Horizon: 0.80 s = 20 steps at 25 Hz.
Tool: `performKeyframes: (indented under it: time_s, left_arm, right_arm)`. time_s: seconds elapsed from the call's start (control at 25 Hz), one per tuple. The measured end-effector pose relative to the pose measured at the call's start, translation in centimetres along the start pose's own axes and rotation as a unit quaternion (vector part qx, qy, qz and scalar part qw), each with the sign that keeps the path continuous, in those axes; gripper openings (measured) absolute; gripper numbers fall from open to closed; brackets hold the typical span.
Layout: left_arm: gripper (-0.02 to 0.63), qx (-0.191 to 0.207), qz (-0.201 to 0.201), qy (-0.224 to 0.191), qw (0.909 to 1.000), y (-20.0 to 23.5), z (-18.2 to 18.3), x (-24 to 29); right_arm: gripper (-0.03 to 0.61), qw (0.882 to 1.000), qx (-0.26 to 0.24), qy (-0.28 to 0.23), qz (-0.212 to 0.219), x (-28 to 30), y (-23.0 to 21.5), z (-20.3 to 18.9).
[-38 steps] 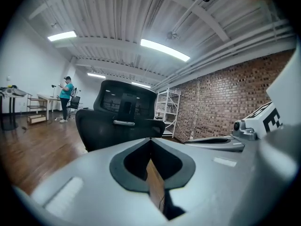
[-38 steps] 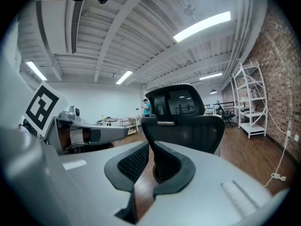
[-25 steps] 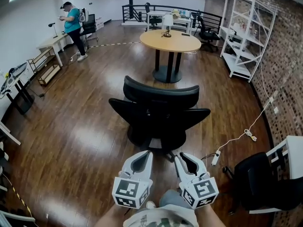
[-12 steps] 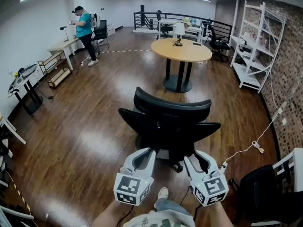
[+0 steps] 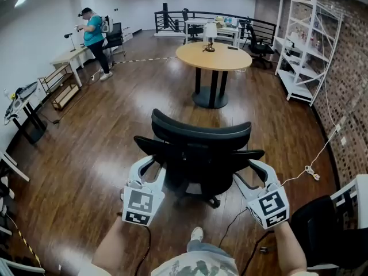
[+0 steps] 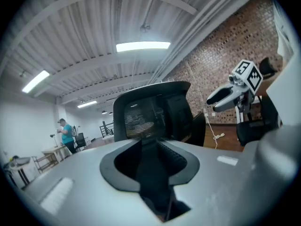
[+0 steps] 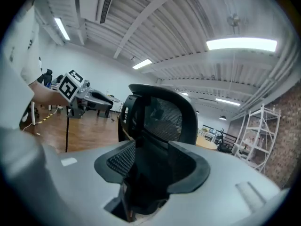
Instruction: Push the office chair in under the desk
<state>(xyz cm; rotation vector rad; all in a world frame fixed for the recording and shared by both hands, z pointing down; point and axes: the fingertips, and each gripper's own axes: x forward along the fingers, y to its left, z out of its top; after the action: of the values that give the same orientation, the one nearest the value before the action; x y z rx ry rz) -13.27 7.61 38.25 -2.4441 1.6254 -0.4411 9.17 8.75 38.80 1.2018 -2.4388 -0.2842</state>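
Note:
A black office chair [image 5: 198, 154] stands on the wood floor right in front of me, its back towards me. Beyond it is a round wooden table [image 5: 214, 56] on a dark pedestal. My left gripper [image 5: 150, 164] reaches the chair's left armrest and my right gripper [image 5: 250, 169] its right armrest. Both sets of jaws are opening. The left gripper view shows the mesh chair back [image 6: 150, 114] just past the left gripper [image 6: 150, 147], and the right gripper view shows the chair back [image 7: 162, 114] past the right gripper [image 7: 150, 154]. No pad visibly presses on the chair.
A second black chair [image 5: 322, 223] and a white desk corner [image 5: 353, 191] sit at the lower right. A white cable [image 5: 305, 170] lies on the floor there. White shelving [image 5: 305, 45] lines the brick wall. A person [image 5: 92, 36] stands at a far left desk.
Both grippers have spread apart from in front of me to the two sides of the chair and moved forward to its armrests. Their jaws have widened.

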Motion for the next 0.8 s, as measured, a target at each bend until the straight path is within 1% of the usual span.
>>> performKeyframes:
  time_s: [0.08, 0.16, 0.28, 0.44, 0.56, 0.6, 0.68, 0.8]
  left_arm:
    - [0.112, 0.030, -0.003, 0.009, 0.9995, 1.4, -0.2, 1.1]
    - [0.132, 0.061, -0.017, 0.024, 0.9977, 2.7, -0.6, 2.2]
    - [0.160, 0.117, -0.043, 0.064, 0.9902, 4.2, -2.0, 4.0]
    - [0.203, 0.171, -0.086, 0.120, 0.9743, 5.3, -4.0, 5.8]
    - [0.244, 0.211, -0.118, 0.160, 0.9572, 5.7, -5.5, 6.7]
    - [0.247, 0.224, -0.126, 0.172, 0.9512, 5.8, -6.1, 6.9]
    - [0.258, 0.243, -0.141, 0.189, 0.9411, 5.9, -6.9, 7.3]
    - [0.284, 0.258, -0.159, 0.201, 0.9313, 5.7, -7.3, 7.7]
  right_arm:
    - [0.210, 1.000, -0.018, 0.017, 0.003, 0.5, -1.0, -0.3]
    - [0.212, 0.999, -0.042, 0.033, 0.007, 1.2, -1.8, -0.4]
    - [0.225, 0.995, -0.080, 0.056, 0.020, 2.5, -2.9, -0.9]
    - [0.245, 0.991, -0.100, 0.077, 0.039, 3.7, -4.2, -1.6]
    - [0.271, 0.987, -0.117, 0.101, 0.047, 4.3, -5.2, -2.3]
    - [0.274, 0.984, -0.126, 0.113, 0.050, 4.5, -5.3, -2.7]
    - [0.277, 0.978, -0.143, 0.139, 0.059, 5.0, -5.6, -3.6]
    - [0.289, 0.971, -0.150, 0.169, 0.076, 5.7, -5.5, -5.0]
